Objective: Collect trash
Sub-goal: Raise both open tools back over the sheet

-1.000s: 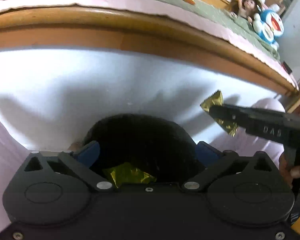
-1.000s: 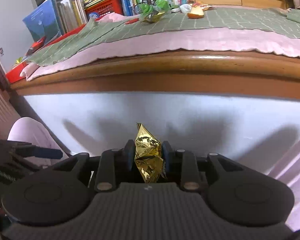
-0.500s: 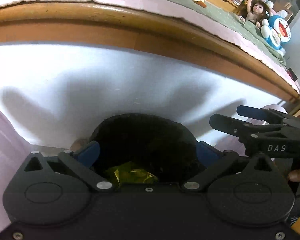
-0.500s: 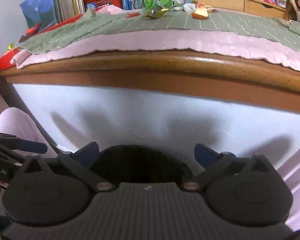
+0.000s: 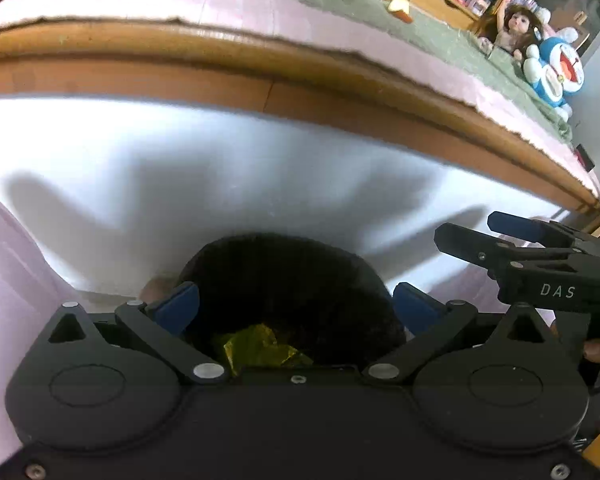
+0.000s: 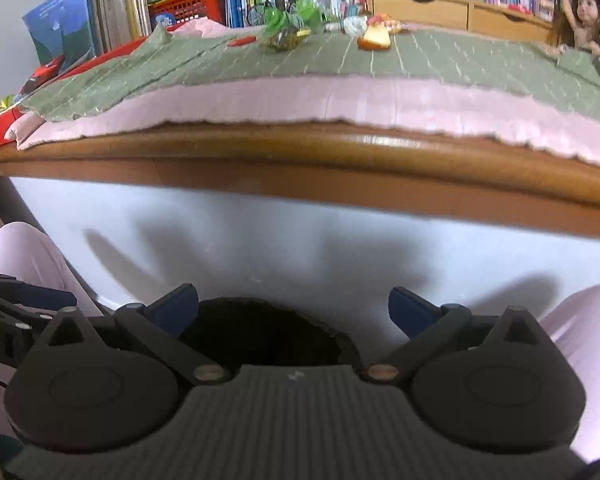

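Observation:
A dark round bin (image 5: 292, 280) sits below the bed's white side, and a crumpled gold wrapper (image 5: 262, 348) lies inside it. My left gripper (image 5: 296, 304) hangs open over the bin mouth with nothing between its blue pads. My right gripper (image 6: 294, 304) is open and empty above the same bin (image 6: 260, 336); in the left wrist view the right gripper (image 5: 476, 232) shows at the right edge. More trash lies far back on the green bedspread: a green wrapper (image 6: 288, 28), an orange-yellow piece (image 6: 374, 40) and a white scrap (image 6: 354, 24).
The bed's wooden rail (image 6: 300, 156) runs across above the white panel (image 6: 300, 248). Pink-clad knees (image 6: 24, 256) flank the bin. Books and a red basket (image 6: 188, 2) line the back; a doll (image 6: 580, 20) and a blue plush toy (image 5: 556, 68) sit at the right.
A second ago my right gripper was shut on a gold wrapper; it opened and the wrapper left it. Both cameras have tilted up slightly, showing more of the bed top.

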A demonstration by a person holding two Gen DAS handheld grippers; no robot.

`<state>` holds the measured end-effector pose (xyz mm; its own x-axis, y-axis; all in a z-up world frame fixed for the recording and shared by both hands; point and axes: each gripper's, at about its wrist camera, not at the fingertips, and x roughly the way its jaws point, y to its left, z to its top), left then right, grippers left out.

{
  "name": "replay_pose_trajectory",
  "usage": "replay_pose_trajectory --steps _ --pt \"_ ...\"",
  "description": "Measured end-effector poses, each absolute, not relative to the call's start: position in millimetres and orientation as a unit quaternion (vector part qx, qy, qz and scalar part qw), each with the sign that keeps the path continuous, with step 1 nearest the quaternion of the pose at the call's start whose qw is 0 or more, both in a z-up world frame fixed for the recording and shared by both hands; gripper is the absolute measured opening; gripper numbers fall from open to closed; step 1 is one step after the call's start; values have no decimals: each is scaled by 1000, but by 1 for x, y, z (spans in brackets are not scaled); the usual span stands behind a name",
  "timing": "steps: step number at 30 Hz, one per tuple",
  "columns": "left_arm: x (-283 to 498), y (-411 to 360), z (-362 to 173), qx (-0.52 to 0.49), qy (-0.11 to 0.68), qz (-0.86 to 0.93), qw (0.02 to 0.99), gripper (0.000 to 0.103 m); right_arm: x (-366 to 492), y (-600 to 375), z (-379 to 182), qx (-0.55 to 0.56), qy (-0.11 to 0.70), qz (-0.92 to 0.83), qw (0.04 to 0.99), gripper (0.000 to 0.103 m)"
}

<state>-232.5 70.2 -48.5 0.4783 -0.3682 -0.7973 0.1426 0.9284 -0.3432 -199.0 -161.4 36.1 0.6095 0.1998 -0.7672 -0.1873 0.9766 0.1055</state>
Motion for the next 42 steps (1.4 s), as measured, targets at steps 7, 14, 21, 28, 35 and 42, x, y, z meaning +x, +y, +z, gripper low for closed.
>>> replay_pose_trajectory --steps 7,14,21,28,35,42 --pt "-220 73 -20 -113 464 -156 865 103 -188 -170 72 -2 386 112 916 103" --pt "-198 73 23 -87 417 -183 886 103 -160 -183 105 -23 333 103 937 103" --pt "-154 61 77 -45 326 -202 922 103 -116 -195 139 -30 299 119 946 103" --pt "-77 32 80 21 289 -170 942 103 -49 -204 140 -32 315 98 943 103" --pt "-22 6 57 87 249 -156 952 103 7 -218 109 -23 338 84 937 101" --pt "16 0 37 62 273 -181 943 96 56 -224 77 -8 375 101 922 93"
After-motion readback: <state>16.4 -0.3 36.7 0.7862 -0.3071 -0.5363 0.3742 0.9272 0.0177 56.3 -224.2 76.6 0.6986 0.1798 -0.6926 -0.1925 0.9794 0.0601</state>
